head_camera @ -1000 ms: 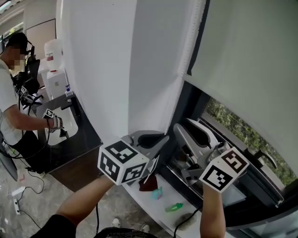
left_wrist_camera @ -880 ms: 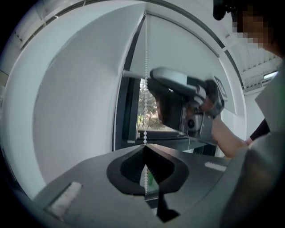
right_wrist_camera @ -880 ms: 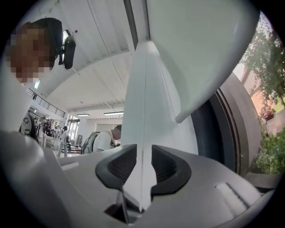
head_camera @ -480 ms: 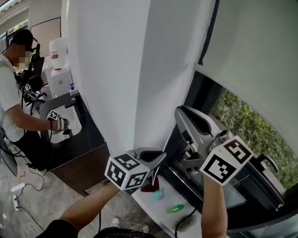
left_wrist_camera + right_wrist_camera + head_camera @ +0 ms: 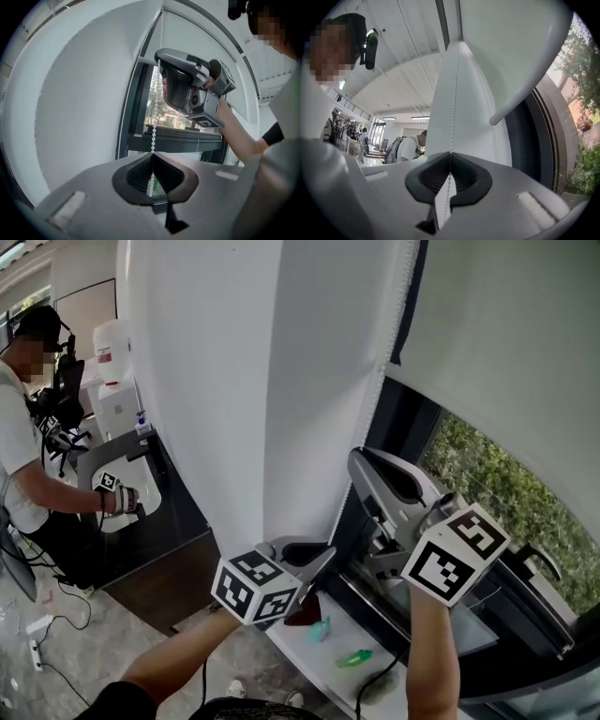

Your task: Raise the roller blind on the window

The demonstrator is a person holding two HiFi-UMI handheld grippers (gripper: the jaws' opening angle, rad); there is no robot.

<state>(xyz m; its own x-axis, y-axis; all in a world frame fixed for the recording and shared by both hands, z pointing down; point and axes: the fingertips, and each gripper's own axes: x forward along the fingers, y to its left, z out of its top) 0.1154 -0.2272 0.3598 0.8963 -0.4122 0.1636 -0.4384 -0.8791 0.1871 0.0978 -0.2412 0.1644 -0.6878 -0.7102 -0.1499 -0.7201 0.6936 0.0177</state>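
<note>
You hold two grippers, and each is clamped on the same bead chain (image 5: pixel 153 126). The left gripper (image 5: pixel 151 158) has its jaws closed on the chain low down. The right gripper (image 5: pixel 450 157) has its jaws closed on it higher up, so the strand runs straight up and down between the two. The left gripper view shows two strands of chain: the one you grip, and a second strand (image 5: pixel 123 117) hanging just beside the white wall (image 5: pixel 225 381), apart from both grippers. There is one roller blind (image 5: pixel 506 343). It hangs flat over the upper part of the window (image 5: pixel 487 479), with its sheet dropping from the top. Its bottom rail (image 5: pixel 520 96) lies with its long axis across the window's width, from the left edge towards the right. Below the rail the glass is bare and shows green trees. The chain hangs at the window's left edge, beside the dark frame. Three small things lie on the sill (image 5: pixel 298 652) near its left end: one red thing (image 5: pixel 298 617), one teal thing (image 5: pixel 319 629) and one green thing (image 5: pixel 354 658). In the head view one other person (image 5: pixel 17 446) stands well to the left at a dark counter.
</note>
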